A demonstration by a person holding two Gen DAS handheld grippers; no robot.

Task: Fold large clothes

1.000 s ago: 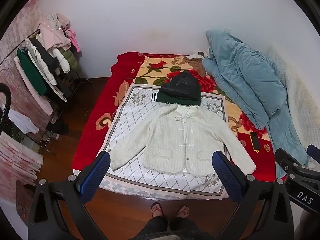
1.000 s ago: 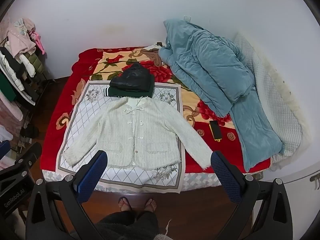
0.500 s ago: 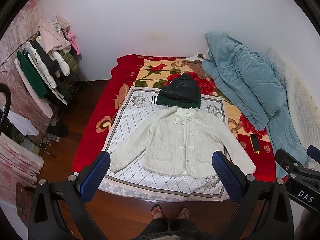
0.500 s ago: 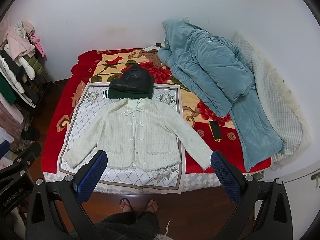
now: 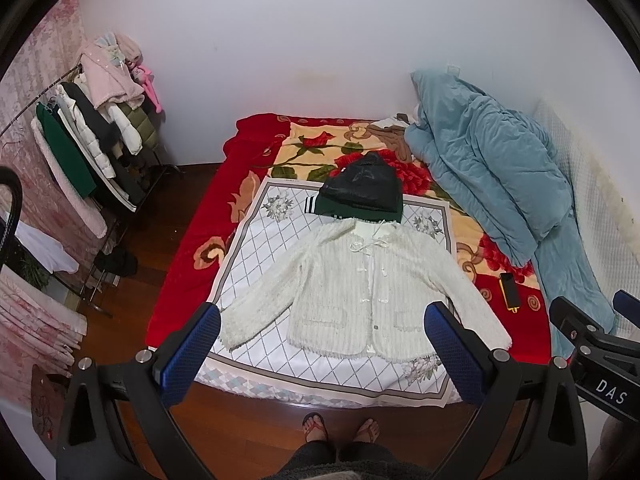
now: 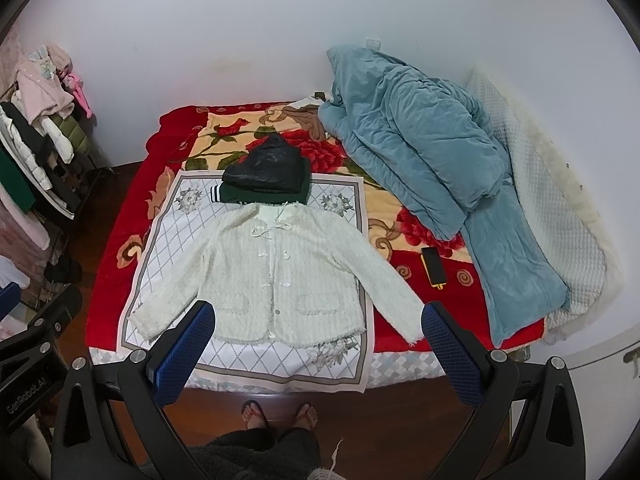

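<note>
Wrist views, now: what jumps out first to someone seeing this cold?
The white cardigan lies spread flat, sleeves out, buttoned, on a diamond-pattern cloth at the near end of the bed. Just past its collar sits a stack of dark folded clothes, and a heaped blue quilt fills the bed's right side. Both grippers, left gripper and right gripper, hang open above the near edge, holding nothing.

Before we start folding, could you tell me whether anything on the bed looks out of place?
A phone in a yellow case lies loose on the red blanket, just beyond the white cardigan's sleeve. The cardigan itself lies flat, sleeves spread; its collar touches the folded dark clothes.
</note>
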